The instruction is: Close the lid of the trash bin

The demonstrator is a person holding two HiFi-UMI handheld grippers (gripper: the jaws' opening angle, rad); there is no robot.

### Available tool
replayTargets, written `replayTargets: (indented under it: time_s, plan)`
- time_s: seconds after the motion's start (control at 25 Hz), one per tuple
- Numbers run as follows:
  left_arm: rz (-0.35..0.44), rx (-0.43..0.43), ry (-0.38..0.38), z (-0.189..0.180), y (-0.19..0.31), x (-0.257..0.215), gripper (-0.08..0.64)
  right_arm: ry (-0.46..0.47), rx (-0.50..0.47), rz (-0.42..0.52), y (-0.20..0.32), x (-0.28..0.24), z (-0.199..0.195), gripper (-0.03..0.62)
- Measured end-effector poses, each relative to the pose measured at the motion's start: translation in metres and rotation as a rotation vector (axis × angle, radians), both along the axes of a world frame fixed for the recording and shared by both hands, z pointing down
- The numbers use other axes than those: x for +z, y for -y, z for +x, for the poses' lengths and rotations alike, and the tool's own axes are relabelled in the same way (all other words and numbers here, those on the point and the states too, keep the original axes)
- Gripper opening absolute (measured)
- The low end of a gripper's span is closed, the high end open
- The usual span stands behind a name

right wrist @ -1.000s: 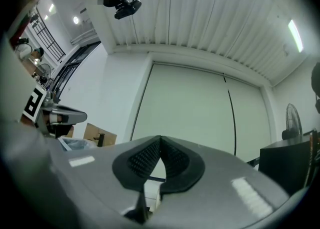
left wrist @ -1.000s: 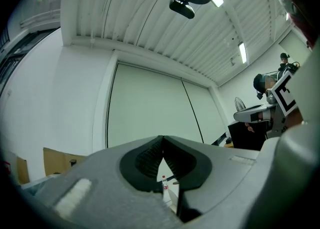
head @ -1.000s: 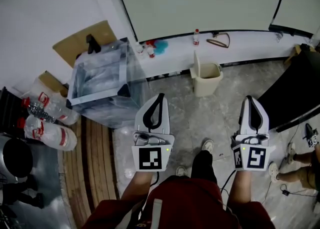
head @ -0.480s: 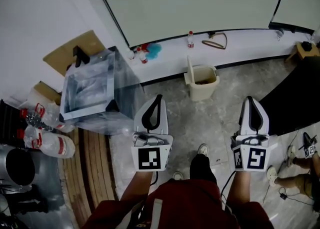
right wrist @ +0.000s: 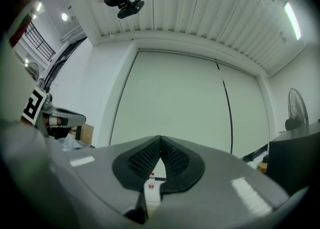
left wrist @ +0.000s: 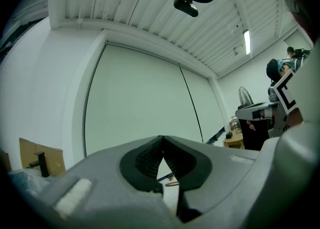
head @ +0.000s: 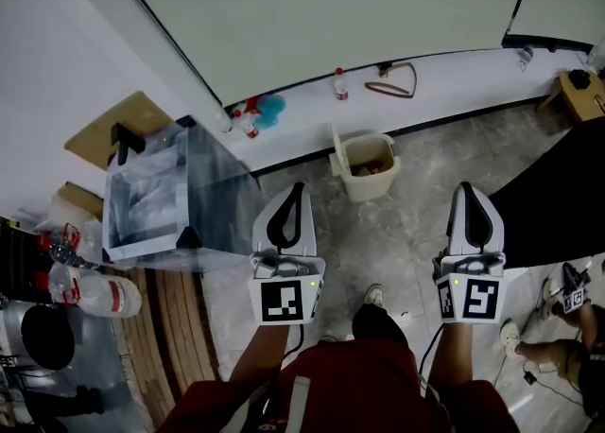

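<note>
Since the earlier frames the trash bin (head: 367, 168) has slid down and to the left in the head view, so it now sits closer to the person, while the clear wrapped box (head: 151, 197) at the left has drifted further left; both grippers hold the same spot in the view. The bin stands on the floor just in front of the white ledge (head: 454, 77), beyond and between the two grippers, well apart from both. It is upright with its mouth facing up and its long axis vertical. Its lid (head: 336, 144) stands almost on edge from the left rim, with its flat face turned right over the opening; something brownish lies inside. The left gripper (head: 299, 191) has its jaws pressed together with nothing in them, and the right gripper (head: 470, 191) is likewise closed and empty; each gripper view shows the ribbed pads meeting. The bin looks light, so a sideways shove on the raised lid could probably slide or tip it rather than swing the lid down. A closed gripper tip may also skid off the thin lid edge, and the lid could stop ajar if it is not followed all the way to the rim.
</note>
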State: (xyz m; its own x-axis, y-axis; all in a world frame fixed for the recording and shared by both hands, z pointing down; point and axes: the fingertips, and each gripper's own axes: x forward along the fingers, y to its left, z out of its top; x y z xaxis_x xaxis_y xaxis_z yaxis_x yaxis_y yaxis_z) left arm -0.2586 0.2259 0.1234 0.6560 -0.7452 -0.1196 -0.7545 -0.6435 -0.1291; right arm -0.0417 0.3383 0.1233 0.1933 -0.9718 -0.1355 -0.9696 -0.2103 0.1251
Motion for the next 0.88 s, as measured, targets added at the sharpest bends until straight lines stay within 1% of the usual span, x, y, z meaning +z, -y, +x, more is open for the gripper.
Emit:
replayTargets:
  time_s: [0.24,0.44,0.68,0.88]
  plan:
    - [0.003,0.025,0.014,0.065,0.025,0.001,0.005,0.01,0.016,0.002,0.022,0.003,0.061,0.0]
    - [0.004,0.034,0.025,0.104,0.038,-0.001,0.005,0.019,0.016,0.007,0.036,0.003,0.096,0.0]
    - [0.012,0.029,0.026,0.132,0.051,-0.007,0.005,0.032,0.015,0.031,0.047,-0.002,0.129,0.0]
    - [0.029,0.022,0.022,0.143,0.062,-0.016,0.006,0.041,0.006,0.031,0.053,-0.001,0.139,0.0]
